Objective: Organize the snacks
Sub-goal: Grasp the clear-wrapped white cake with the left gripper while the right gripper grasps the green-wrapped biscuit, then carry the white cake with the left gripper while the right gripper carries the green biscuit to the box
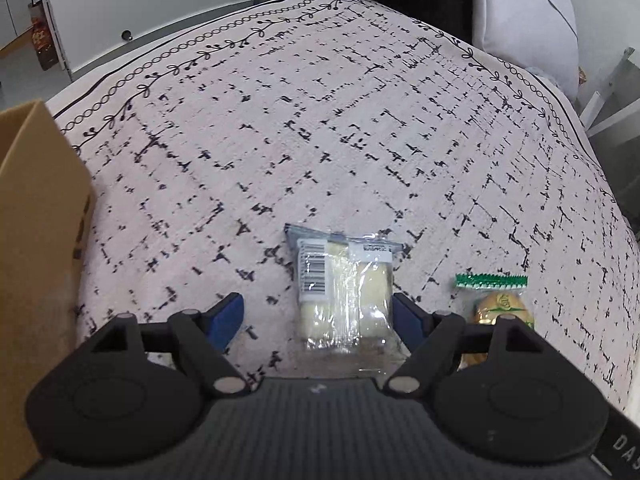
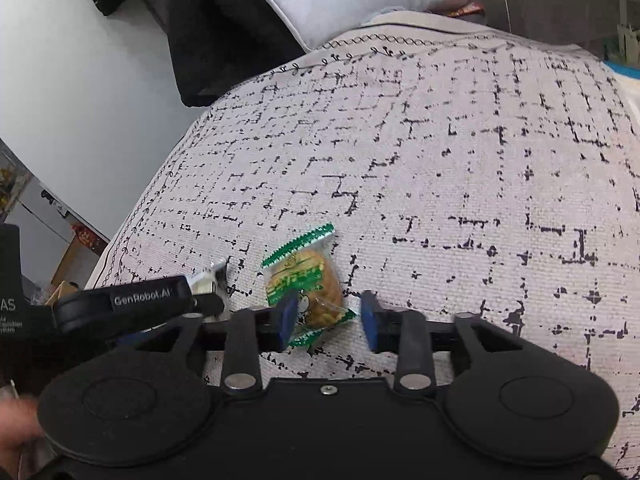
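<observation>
A clear packet of pale snack bars with a barcode label lies flat on the patterned cloth. My left gripper stands open around its near end, and the packet sits closer to the right finger. A green-edged cookie packet lies on the cloth between the blue pads of my right gripper, which is open. The left pad overlaps the packet's edge and a gap shows at the right pad. This cookie packet also shows in the left wrist view, partly behind the finger linkage.
A cardboard box stands at the left edge of the cloth. A grey pillow and dark clothing lie beyond the far edge. In the right wrist view the left gripper's body reaches in from the left, close beside the right one.
</observation>
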The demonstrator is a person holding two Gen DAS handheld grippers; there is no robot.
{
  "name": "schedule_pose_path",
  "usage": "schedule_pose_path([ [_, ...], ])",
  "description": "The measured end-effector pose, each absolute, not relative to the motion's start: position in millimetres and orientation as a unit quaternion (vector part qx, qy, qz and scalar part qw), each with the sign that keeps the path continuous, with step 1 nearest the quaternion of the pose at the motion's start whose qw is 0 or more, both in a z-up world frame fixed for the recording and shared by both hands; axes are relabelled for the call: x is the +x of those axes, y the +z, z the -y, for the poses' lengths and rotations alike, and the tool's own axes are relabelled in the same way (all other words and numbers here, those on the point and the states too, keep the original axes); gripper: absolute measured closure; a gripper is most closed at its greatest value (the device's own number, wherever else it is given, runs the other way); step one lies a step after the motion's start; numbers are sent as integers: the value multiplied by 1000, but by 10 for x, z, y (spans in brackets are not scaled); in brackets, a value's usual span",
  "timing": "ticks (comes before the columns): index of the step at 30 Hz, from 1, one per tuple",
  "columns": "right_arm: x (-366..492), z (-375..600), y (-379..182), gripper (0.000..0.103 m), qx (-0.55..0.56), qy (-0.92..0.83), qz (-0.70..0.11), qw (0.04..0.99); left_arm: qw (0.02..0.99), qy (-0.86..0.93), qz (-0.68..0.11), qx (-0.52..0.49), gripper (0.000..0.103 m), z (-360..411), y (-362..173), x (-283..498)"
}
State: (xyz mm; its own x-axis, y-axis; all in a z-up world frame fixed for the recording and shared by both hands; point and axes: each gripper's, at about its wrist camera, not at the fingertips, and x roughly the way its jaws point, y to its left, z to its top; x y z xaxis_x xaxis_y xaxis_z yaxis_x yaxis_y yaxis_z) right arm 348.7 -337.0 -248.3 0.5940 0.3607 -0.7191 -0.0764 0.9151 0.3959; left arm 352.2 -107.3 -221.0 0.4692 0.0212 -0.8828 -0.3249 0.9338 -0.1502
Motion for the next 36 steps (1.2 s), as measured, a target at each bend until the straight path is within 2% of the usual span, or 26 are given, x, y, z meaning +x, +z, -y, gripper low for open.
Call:
schedule_pose_path([
  [4,3460,3299,-2431,47,139,133,-418,888,849,102,-498,-143,24,1098,-2204,3512],
  [10,3482,3202,-2446,43,115,141,-417,890,859,87,-484,-140,26,1180,-2247,3542],
  [12,3485,3176,-2458,39,106,143,-419,890,861,86,-484,-128,28,1218,-2253,3552],
  [16,3468,3097,-2480,37,84,148,-418,892,865,96,-484,-96,44,1251,-2271,3544],
  [17,3476,3069,-2491,37,79,149,-419,892,866,97,-482,-95,54,1244,-2262,3541],
  [28,3496,2823,-2573,35,17,150,-407,901,864,95,-483,-107,57,1057,-2099,3412],
  [32,3496,2786,-2595,38,3,150,-403,903,869,93,-475,-105,57,1028,-1958,3324],
  [34,3490,2775,-2608,50,-7,147,-404,903,871,91,-471,-106,57,1016,-1887,3263],
  [36,3483,2780,-2592,58,-10,146,-410,900,873,88,-467,-110,57,1002,-1809,3199],
])
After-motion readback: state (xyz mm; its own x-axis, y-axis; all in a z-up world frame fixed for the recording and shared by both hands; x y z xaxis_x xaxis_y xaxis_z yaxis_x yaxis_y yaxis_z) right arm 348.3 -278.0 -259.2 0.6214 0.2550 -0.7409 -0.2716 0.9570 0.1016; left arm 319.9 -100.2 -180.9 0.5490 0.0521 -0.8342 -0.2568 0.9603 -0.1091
